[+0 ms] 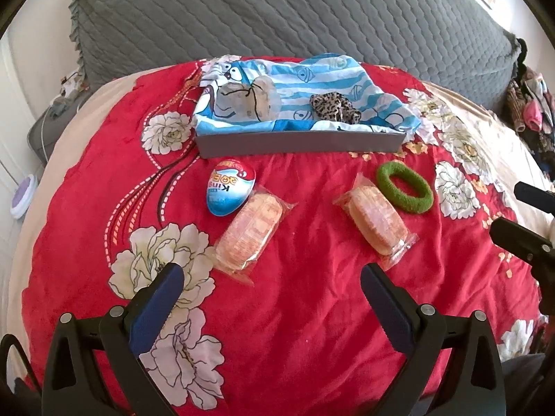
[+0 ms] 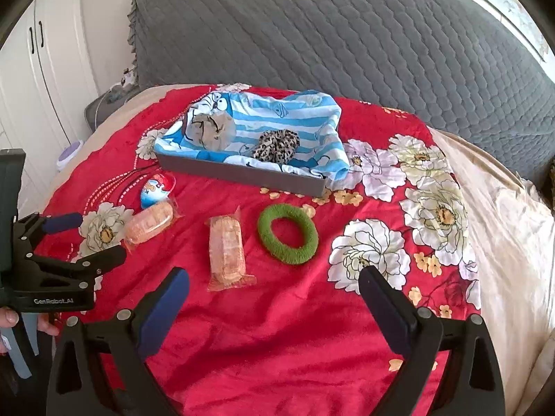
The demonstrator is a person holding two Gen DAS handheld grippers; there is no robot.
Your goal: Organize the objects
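A grey tray (image 1: 298,143) (image 2: 242,173) lined with a blue-striped cloth (image 1: 312,79) holds a beige scrunchie (image 1: 248,98) (image 2: 211,130) and a leopard scrunchie (image 1: 334,108) (image 2: 275,145). In front of it on the red blanket lie a blue egg-shaped candy (image 1: 230,187) (image 2: 158,187), two wrapped orange snacks (image 1: 248,234) (image 1: 378,223) (image 2: 149,223) (image 2: 227,251) and a green scrunchie (image 1: 404,187) (image 2: 288,234). My left gripper (image 1: 272,277) (image 2: 90,235) is open, just short of the snacks. My right gripper (image 2: 274,280) is open, near the upright snack and green scrunchie.
A grey quilted pillow (image 1: 277,10) (image 2: 347,27) lies behind the tray. White cupboards (image 2: 45,52) stand at the left. A pile of clothes (image 1: 530,111) sits at the far right. A hand (image 2: 10,322) holds the left gripper's handle.
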